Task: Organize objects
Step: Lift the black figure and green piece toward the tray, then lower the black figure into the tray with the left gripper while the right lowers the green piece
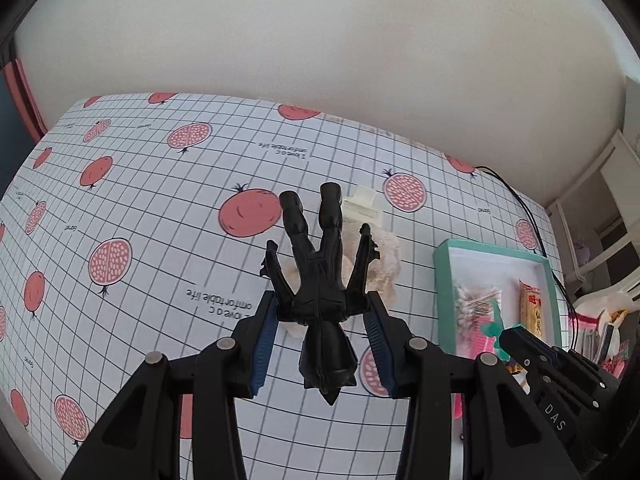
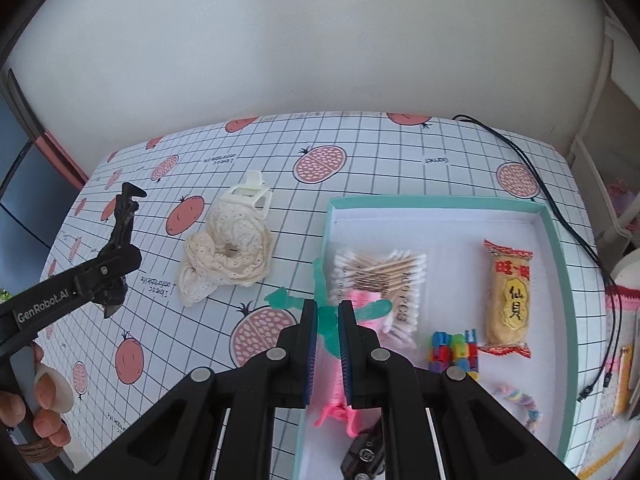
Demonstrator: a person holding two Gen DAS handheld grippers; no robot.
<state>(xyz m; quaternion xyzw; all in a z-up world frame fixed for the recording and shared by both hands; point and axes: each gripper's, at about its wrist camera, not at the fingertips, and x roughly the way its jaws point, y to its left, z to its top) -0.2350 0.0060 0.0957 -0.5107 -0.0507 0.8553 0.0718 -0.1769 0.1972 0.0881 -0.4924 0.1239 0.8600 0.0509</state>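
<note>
Left wrist: left hand-held gripper (image 1: 322,316) level, apparently clamping black figure (image 1: 320,276).

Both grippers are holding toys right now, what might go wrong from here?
The left gripper pinches the black figure only at its torso, head hanging down, so it might twist or slip. The right gripper holds the green figure above the teal box rim; its limbs may snag the cotton swab packet.
</note>
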